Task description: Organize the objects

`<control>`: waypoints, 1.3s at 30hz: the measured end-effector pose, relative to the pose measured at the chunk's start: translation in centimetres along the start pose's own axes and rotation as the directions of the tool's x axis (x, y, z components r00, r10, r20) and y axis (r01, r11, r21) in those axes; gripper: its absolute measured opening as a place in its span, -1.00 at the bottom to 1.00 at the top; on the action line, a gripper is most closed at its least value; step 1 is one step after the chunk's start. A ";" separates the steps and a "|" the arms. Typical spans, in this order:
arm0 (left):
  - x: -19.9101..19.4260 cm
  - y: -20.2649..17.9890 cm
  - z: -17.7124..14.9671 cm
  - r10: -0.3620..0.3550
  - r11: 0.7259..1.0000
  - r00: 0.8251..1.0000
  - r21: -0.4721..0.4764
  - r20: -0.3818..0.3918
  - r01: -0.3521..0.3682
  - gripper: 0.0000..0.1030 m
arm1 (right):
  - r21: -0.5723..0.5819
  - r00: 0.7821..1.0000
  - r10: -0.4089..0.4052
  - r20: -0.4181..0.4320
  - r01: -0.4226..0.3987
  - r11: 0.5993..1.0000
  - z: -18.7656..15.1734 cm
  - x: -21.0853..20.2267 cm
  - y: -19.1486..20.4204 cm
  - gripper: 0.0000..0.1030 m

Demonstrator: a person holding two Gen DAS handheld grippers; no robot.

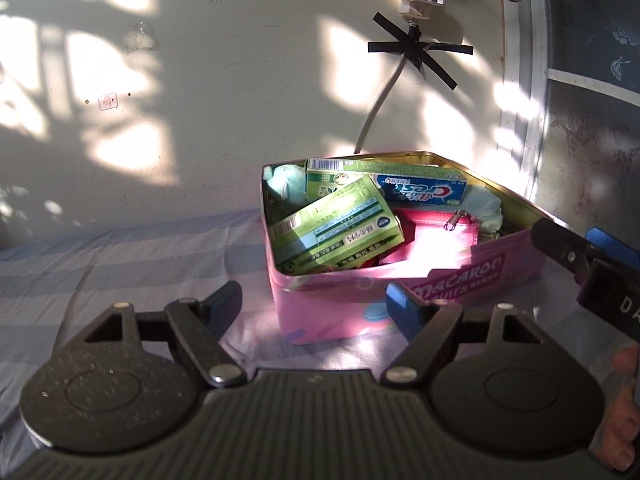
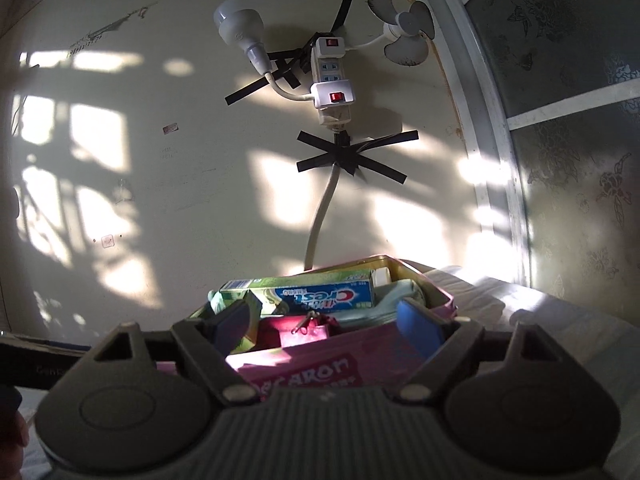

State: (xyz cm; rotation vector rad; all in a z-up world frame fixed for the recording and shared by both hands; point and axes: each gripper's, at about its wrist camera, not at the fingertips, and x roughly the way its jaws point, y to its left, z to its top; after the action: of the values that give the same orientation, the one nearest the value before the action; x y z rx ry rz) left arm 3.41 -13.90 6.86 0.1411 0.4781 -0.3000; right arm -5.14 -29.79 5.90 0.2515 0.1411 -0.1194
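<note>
Both claws, the left gripper [image 1: 314, 302] and right gripper [image 2: 326, 320], stand spread and empty just before the pink tin [image 1: 340, 300] on the striped sheet [image 1: 120, 256], so I would square them to its sides before closing, sparing the packed green box [image 1: 336, 228] and toothpaste box [image 1: 420, 192].

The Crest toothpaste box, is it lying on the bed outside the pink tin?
No, the Crest toothpaste box lies inside the pink Macaron tin, resting on top of the other items there.
</note>
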 end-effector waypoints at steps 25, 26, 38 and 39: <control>-3.6 3.6 -5.5 0.094 0.990 0.995 -0.104 -0.042 -0.098 0.97 | 0.055 0.992 0.073 -0.105 -0.068 0.996 -2.2 -5.4 4.4 0.99; -3.6 3.7 -5.5 0.099 0.989 0.994 -0.104 -0.043 -0.103 0.97 | 0.054 0.991 0.074 -0.109 -0.068 0.996 -2.3 -5.4 4.6 0.99; -4.3 3.2 -5.5 0.144 0.988 0.989 -0.055 -0.037 -0.146 1.00 | 0.059 0.989 0.075 -0.125 -0.068 0.996 -2.5 -5.3 5.2 0.99; -4.4 3.2 -5.4 0.149 0.987 0.988 -0.055 -0.035 -0.151 1.00 | 0.057 0.989 0.074 -0.126 -0.067 0.996 -2.5 -5.3 5.3 0.99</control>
State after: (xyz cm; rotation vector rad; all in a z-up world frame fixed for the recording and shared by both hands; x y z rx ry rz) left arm -1.68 -8.68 4.38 0.1256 0.5034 -0.1364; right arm -10.00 -23.56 5.59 0.3167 0.2561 -0.0367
